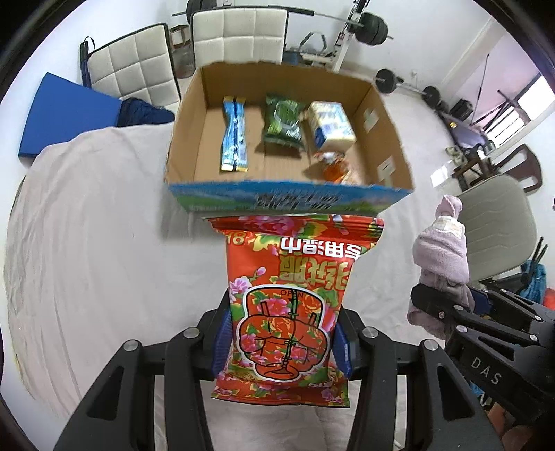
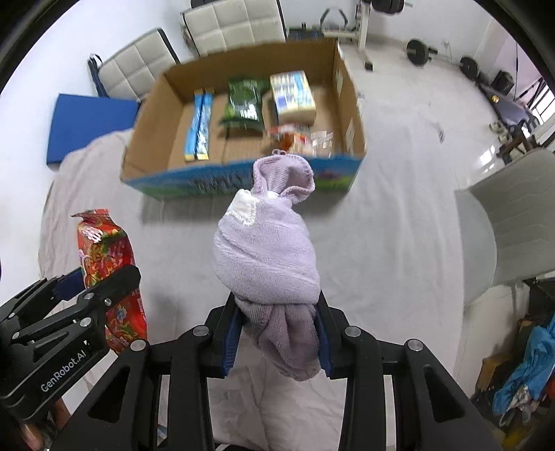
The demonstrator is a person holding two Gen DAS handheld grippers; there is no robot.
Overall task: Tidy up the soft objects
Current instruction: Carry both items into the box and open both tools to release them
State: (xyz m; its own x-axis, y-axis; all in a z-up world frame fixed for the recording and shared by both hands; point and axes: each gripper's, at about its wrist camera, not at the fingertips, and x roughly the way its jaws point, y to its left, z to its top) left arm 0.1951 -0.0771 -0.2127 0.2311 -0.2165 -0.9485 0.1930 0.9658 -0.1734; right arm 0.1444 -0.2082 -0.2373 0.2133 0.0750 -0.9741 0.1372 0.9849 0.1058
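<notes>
My left gripper (image 1: 282, 338) is shut on a red floral wet-wipe pack (image 1: 288, 298), held above the cloth in front of the cardboard box (image 1: 288, 199). My right gripper (image 2: 277, 334) is shut on a rolled lilac towel bundle (image 2: 267, 249), held up in front of the same box (image 2: 194, 182). The box holds a blue pack (image 1: 234, 135), a green pack (image 1: 282, 119), a pale yellow-and-blue pack (image 1: 331, 123) and an orange packet (image 1: 334, 166). The towel shows in the left wrist view (image 1: 440, 249), and the red pack shows in the right wrist view (image 2: 111, 270).
A pale cloth (image 1: 93, 225) covers the table under the box. White padded chairs (image 1: 239, 34) stand behind it, with a blue mat (image 1: 66, 111) at left. A grey chair (image 2: 510, 222) is at right. Gym weights (image 1: 373, 29) stand further back.
</notes>
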